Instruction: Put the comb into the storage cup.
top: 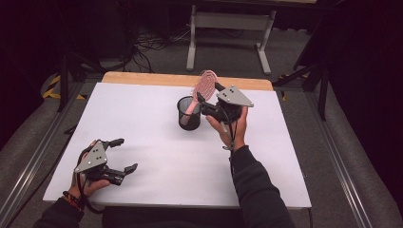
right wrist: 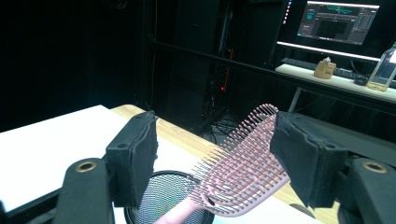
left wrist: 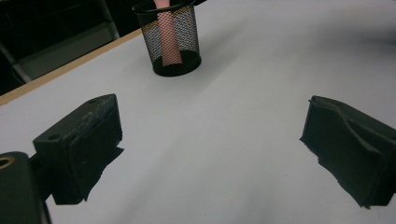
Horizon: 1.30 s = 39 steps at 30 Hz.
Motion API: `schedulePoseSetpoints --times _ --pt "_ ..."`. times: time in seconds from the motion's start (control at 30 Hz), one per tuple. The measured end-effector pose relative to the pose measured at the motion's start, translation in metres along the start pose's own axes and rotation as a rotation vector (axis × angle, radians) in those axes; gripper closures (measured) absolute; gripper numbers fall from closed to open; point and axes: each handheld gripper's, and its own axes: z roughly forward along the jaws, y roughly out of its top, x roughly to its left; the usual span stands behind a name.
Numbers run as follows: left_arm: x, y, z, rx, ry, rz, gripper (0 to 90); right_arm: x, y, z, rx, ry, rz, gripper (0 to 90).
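Note:
A pink hairbrush (top: 207, 83) stands handle-down in a black mesh cup (top: 189, 114) at the middle back of the white table (top: 142, 123), leaning toward the right. My right gripper (top: 209, 93) is held up beside the cup, one jaw on each side of the brush head. In the right gripper view the brush (right wrist: 243, 158) lies between the jaws above the cup (right wrist: 163, 198). A gap shows at the left jaw, so the gripper (right wrist: 219, 149) is open. My left gripper (top: 124, 154) rests open at the front left, facing the cup (left wrist: 173, 42), nothing between its jaws (left wrist: 210, 154).
A wooden strip (top: 185, 79) runs along the table's back edge. Behind it stand the grey legs of another desk (top: 228, 28) and loose cables on the floor. Metal rails (top: 332, 156) flank the table. A monitor (right wrist: 341, 21) and a bottle (right wrist: 383, 67) sit far off.

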Motion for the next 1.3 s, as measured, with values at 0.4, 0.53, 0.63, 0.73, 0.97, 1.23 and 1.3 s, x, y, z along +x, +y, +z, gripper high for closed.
schedulePoseSetpoints --times 0.4,0.53,0.63,0.73,0.97,1.23,1.3 --pt "-0.001 0.000 0.001 0.000 -0.004 0.000 5.7 0.001 0.000 -0.007 -0.018 -0.003 -0.015 27.9" --pt "0.000 0.000 0.000 -0.002 -0.004 0.000 5.7 0.002 0.000 -0.008 -0.008 0.006 -0.036 24.9" --pt "0.000 0.000 0.000 -0.004 -0.002 -0.003 5.8 0.002 0.000 -0.010 -0.013 0.010 -0.044 22.8" --pt "0.000 0.000 0.001 0.000 -0.005 0.000 5.8 0.003 0.000 -0.011 -0.011 0.005 -0.058 20.0" --pt "-0.001 0.000 0.001 -0.004 -0.004 0.000 5.8 0.009 -0.001 -0.016 -0.021 0.025 -0.102 16.2" --pt "-0.001 0.001 0.001 0.001 0.000 0.002 5.8 0.017 -0.004 -0.020 -0.022 0.028 -0.146 12.8" --pt "-0.001 0.000 0.001 -0.002 0.001 0.002 5.7 0.017 -0.005 -0.021 -0.023 0.031 -0.145 12.7"
